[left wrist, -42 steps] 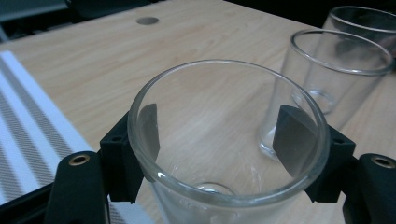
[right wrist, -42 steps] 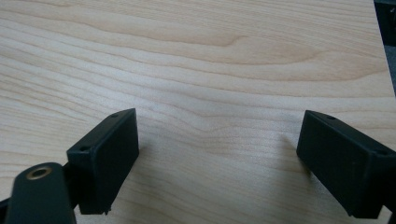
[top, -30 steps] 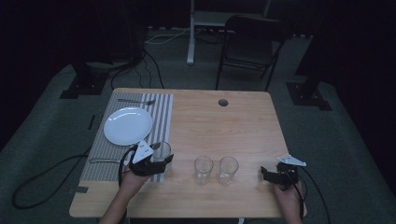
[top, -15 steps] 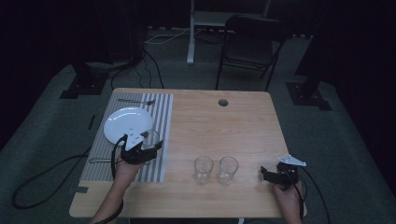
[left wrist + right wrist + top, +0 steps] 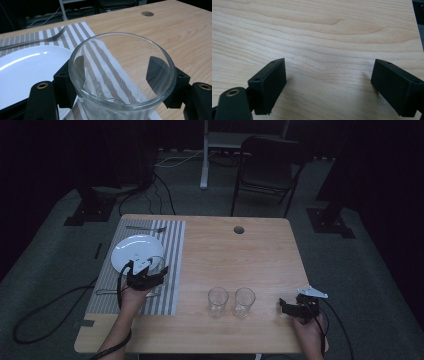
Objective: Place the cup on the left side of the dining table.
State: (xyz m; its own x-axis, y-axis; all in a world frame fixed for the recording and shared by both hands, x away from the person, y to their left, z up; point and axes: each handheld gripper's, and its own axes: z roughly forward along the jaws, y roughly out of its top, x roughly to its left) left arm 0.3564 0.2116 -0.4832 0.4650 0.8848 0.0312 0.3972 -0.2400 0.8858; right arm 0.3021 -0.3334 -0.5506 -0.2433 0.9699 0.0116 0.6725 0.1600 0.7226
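At the tabletop's (image 5: pixel 260 250) left edge, a glass (image 5: pixel 120 75) is clamped by the left gripper (image 5: pixel 146 276) beside the plate (image 5: pixel 131 251) on the striped mat (image 5: pixel 172 265). Near the front right corner, the right gripper (image 5: pixel 328 86) is held spread over bare wood.

A light wooden table (image 5: pixel 260 255) with a round cable hole (image 5: pixel 239 229) near its far edge carries a grey-and-white striped placemat (image 5: pixel 172 265) along its left side. Two empty clear glasses (image 5: pixel 218 302) (image 5: pixel 243 302) stand just beside each other near the table's near edge, right of the placemat.
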